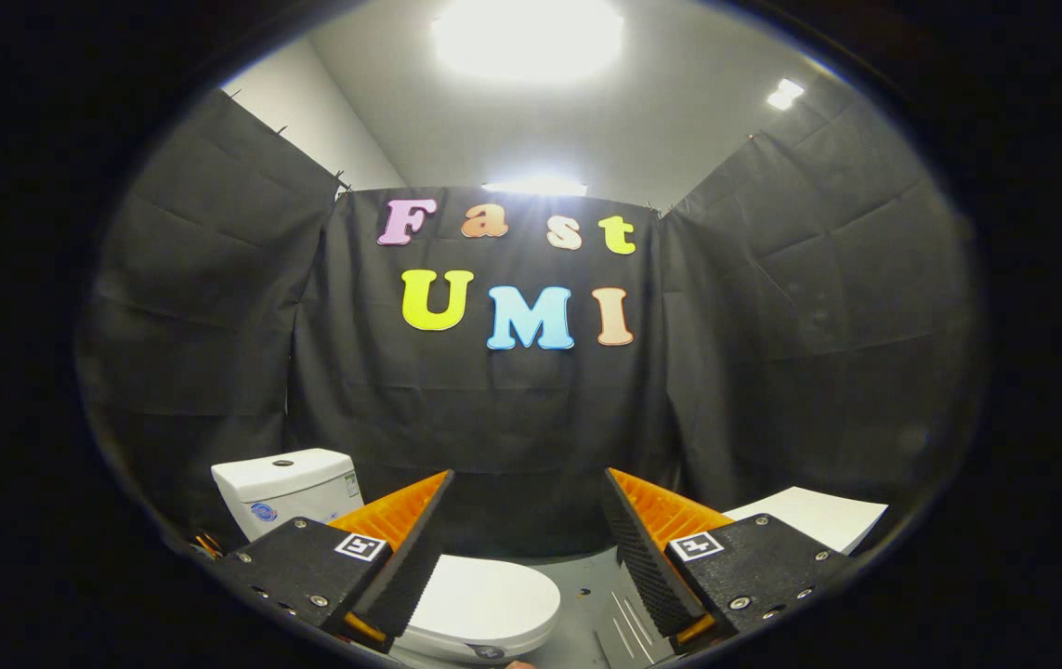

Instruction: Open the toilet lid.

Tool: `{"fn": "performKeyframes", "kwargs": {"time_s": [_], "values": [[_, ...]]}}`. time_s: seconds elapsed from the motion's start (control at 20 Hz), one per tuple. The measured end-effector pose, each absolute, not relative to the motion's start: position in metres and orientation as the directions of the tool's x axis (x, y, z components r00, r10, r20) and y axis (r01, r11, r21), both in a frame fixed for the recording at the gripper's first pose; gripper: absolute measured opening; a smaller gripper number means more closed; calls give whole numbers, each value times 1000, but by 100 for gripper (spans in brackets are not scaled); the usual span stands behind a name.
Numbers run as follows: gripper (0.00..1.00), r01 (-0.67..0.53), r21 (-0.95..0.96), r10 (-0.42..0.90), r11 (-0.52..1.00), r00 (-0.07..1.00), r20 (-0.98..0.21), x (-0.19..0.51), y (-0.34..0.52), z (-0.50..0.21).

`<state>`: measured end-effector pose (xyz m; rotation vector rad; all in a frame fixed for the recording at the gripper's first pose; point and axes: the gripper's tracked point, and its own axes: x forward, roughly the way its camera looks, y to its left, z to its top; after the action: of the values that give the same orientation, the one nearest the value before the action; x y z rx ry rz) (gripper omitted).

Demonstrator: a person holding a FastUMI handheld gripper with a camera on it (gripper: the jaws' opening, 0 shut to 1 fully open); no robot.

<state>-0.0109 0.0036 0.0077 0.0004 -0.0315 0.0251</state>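
- Two orange, black-padded fingers of the gripper (527, 530) stand wide apart with nothing between them; it is open and holds nothing.
- Below the fingers, low and near, the toilet lid (484, 599) lies flat and closed over the bowl, white and oval. Most of it shows in the gap between the fingers, with its left part hidden behind the left finger.
- Further back on the left, beyond the left finger, stands the white cistern (284, 488) with a round flush button on its top, set against the black cloth wall.
- On the far right, past the right finger, a white flat-topped thing (814, 516) pokes into view; what it is I cannot tell.
- The grey floor (600, 609) shows between the toilet and the right finger.
- Step in hand, as I judge it: the approach. The lid is not yet touched and the gripper looks out level, well above it.
- The next move likely calls for dipping down and forward to the lid's near front edge, getting a finger under the rim or pinching it, then swinging it up and back toward the cistern.
- Writing: a small round blue mark sits on the cistern's front and a small label on its right side; both are too small to read. Each finger mount carries a square black-and-white marker tag.
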Motion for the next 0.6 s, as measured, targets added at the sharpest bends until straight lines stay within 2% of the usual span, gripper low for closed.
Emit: {"fn": "performKeyframes", "kwargs": {"time_s": [0.2,0.6], "values": [[95,-51,-16,51,999,998,37,-9,14,4],[95,-68,-33,66,997,997,-35,2,34,-47]]}}
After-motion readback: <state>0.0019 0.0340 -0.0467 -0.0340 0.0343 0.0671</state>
